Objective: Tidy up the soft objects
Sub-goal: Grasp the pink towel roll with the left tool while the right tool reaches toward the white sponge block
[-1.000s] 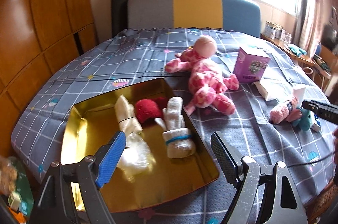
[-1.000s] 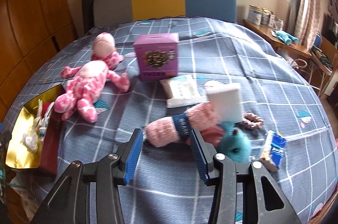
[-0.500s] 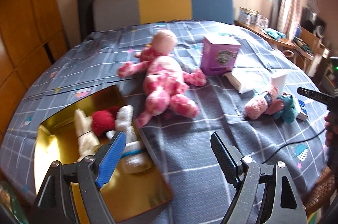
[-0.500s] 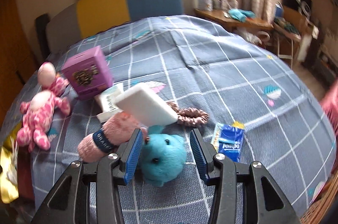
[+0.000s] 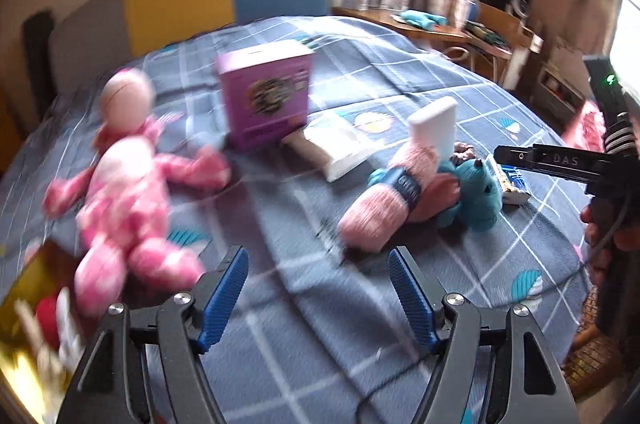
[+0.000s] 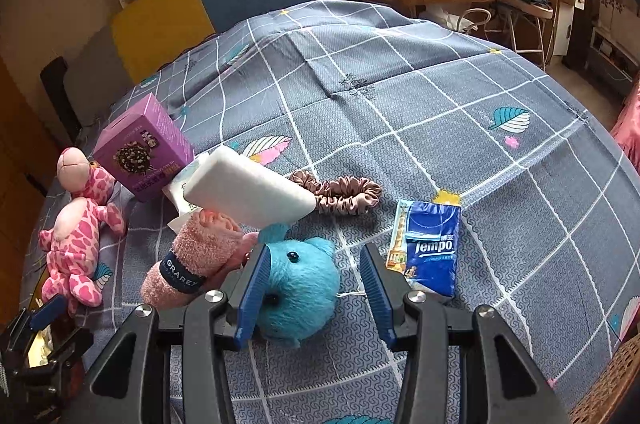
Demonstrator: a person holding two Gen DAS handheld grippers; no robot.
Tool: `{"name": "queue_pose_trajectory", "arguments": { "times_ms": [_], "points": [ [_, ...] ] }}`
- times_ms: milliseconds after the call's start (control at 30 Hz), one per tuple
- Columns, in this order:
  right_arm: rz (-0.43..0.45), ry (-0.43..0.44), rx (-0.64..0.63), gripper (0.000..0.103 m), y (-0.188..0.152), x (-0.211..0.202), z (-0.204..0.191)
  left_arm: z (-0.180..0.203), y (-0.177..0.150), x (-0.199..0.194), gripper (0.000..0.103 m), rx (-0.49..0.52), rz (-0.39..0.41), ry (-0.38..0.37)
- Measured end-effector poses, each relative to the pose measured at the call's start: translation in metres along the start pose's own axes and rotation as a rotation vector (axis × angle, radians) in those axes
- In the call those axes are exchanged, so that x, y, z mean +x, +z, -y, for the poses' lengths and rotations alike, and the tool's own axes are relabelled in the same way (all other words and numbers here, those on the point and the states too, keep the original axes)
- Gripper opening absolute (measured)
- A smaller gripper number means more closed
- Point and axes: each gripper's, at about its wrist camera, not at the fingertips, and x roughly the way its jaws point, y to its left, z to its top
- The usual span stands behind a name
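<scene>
A bed (image 6: 420, 112) fills both views, covered in a grey-blue quilted sheet with a white grid and small leaf prints.

In the right wrist view, low centre, the right gripper (image 6: 312, 288) has its blue ribbed pads spread around a round, fuzzy teal plush (image 6: 298, 284); the left pad sits at the fur, the right pad stands clear, so nothing is pinched. Just left of the plush lies a fluffy pink sock roll (image 6: 192, 260) with a dark band. A smooth white foam block (image 6: 248, 192) leans tilted on top of the roll. Right of the block lies a shiny, crinkled brown scrunchie (image 6: 340, 194). A glossy blue tissue pack (image 6: 430, 248) lies flat at right centre. A purple cardboard box (image 6: 142, 148) stands at left, and a pink spotted plush doll (image 6: 76, 236) sprawls at far left.

In the blurred left wrist view, the left gripper (image 5: 318, 294) at bottom centre is closing, with only bedding between its pads. At lower left, a shiny gold tray (image 5: 20, 288) holds a red soft thing (image 5: 48, 316) and pale rolled items, too blurred to name.
</scene>
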Motion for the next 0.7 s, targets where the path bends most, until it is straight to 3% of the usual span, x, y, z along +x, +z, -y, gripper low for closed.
{"name": "queue_pose_trajectory", "arguments": {
  "times_ms": [233,533,600,667,700],
  "points": [
    [-0.006,0.023,0.045,0.047,0.002,0.001,0.007,0.041,0.027,0.048,0.079,0.141,-0.031,-0.070],
    [-0.033,0.038,0.079,0.047,0.003,0.007,0.011,0.050,0.042,0.103,0.079,0.111,-0.105,-0.158],
    [-0.035,0.038,0.081,0.047,0.003,0.007,0.012,0.050,0.042,0.112,0.076,0.080,-0.128,-0.189],
    [-0.033,0.034,0.088,0.047,0.003,0.007,0.014,0.048,0.040,0.115,0.045,0.042,-0.149,-0.234],
    [-0.033,0.035,0.092,0.047,0.003,0.007,0.014,0.047,0.039,0.116,0.044,0.024,-0.161,-0.253]
  ]
}}
